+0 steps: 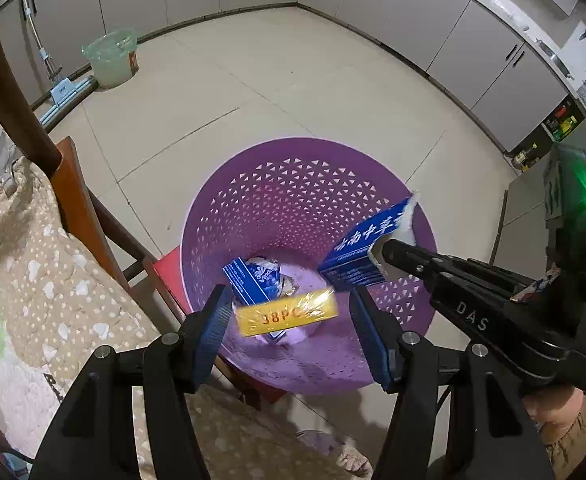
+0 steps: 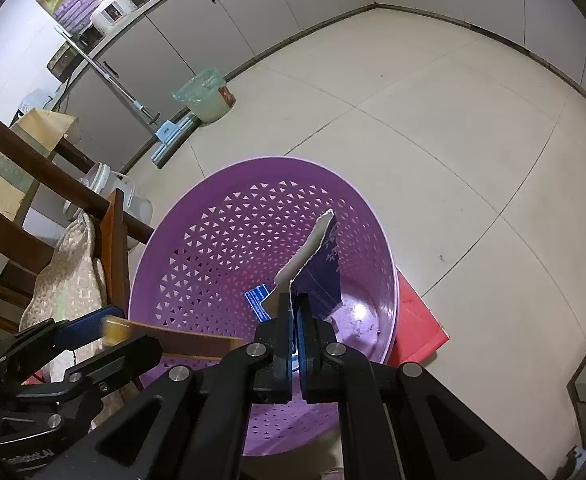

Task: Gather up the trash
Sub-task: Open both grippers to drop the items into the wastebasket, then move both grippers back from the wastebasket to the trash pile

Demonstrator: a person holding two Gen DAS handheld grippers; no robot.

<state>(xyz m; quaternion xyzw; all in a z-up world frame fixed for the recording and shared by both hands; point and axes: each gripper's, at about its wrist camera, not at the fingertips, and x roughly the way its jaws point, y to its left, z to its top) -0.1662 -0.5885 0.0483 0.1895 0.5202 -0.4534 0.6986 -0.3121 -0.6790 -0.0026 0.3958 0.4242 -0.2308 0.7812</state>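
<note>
Jaws of the left gripper point(image 1: 287, 316) stand wide apart over the purple basket point(image 1: 293, 184), the blurred yellow packet point(image 1: 287, 316) between them untouched. Right gripper point(image 2: 296, 308) pinches a torn blue carton point(image 1: 363, 248) above the basket, where another blue wrapper point(image 1: 253, 280) lies.

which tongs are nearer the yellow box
Left. The yellow box sits between the open left tongs, blurred, over the purple basket. The right tongs are off to its right, shut on a blue carton.
</note>
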